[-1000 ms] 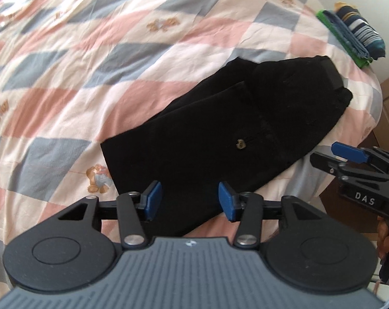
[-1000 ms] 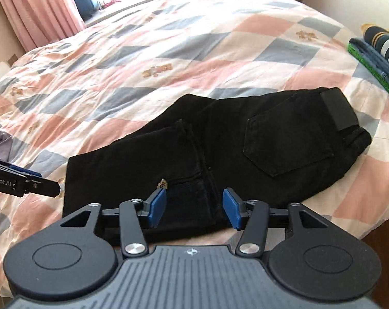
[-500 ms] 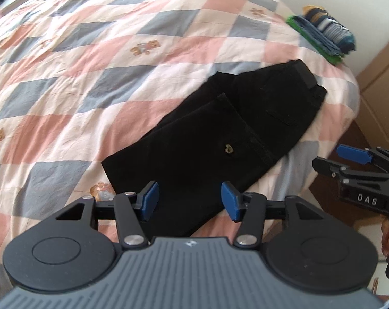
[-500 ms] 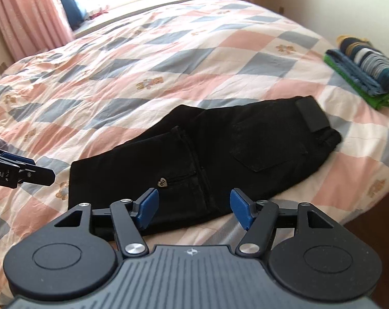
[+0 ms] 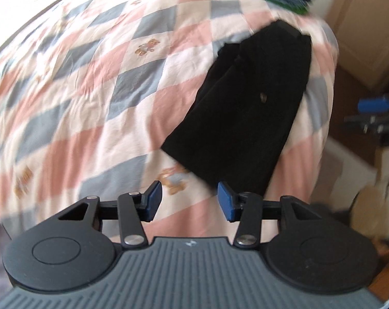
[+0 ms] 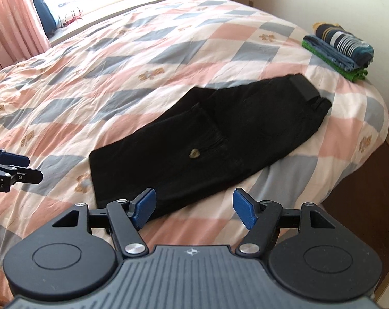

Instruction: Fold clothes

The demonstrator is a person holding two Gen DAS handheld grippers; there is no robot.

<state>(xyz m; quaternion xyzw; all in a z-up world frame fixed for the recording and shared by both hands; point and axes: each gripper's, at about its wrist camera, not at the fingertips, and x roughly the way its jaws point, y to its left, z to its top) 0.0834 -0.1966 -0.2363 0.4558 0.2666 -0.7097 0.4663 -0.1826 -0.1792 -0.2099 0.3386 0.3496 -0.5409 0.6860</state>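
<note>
1. Folded black pants [image 6: 215, 139] lie on the checked quilt [image 6: 117, 59], near its edge.
2. Left gripper [image 5: 189, 200] gapes wide, empty, pants at its 1 o'clock.
3. Right gripper [image 6: 194, 208] gapes wide, empty, pants at its 12 o'clock.

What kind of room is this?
Most likely a bedroom. A big bed with a checked quilt fills the view, pink curtains hang by a bright window, and folded clothes sit near black trousers.
</note>
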